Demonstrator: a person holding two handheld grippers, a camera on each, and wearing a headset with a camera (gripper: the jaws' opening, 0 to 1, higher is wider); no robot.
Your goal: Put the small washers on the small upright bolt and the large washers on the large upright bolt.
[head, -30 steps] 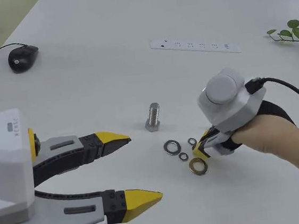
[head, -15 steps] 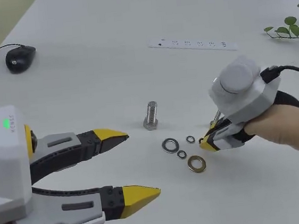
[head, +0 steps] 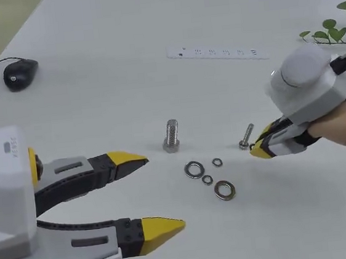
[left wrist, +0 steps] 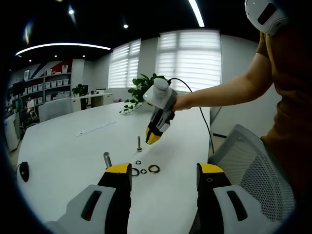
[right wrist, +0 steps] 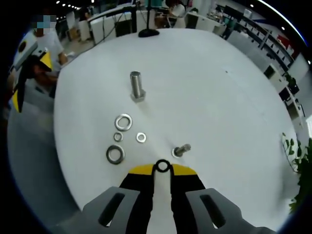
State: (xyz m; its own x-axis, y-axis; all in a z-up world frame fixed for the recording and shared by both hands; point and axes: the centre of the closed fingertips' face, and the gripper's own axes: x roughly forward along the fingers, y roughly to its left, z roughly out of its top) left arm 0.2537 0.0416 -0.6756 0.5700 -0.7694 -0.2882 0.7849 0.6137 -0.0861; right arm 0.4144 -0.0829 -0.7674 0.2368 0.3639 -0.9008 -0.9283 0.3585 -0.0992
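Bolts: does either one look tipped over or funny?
Nothing stands out. The large bolt and the small bolt both stand head-down on the table, and four washers lie flat near them.

Open-plan office: long white table (head: 94, 82), mesh chair (left wrist: 253, 165), window blinds (left wrist: 187, 61), shelving (left wrist: 44, 87), computer mouse (head: 20, 73).

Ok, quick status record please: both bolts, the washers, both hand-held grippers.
large bolt: upright, no washer on it
small bolt: upright, no washer on it, just off the right tips
large washers: two, flat on the table
small washers: two, flat, between the large ones
left hand-held gripper: open, holding nothing
right hand-held gripper: jaws together; a small ring shows at the tips, cannot tell if it is a washer
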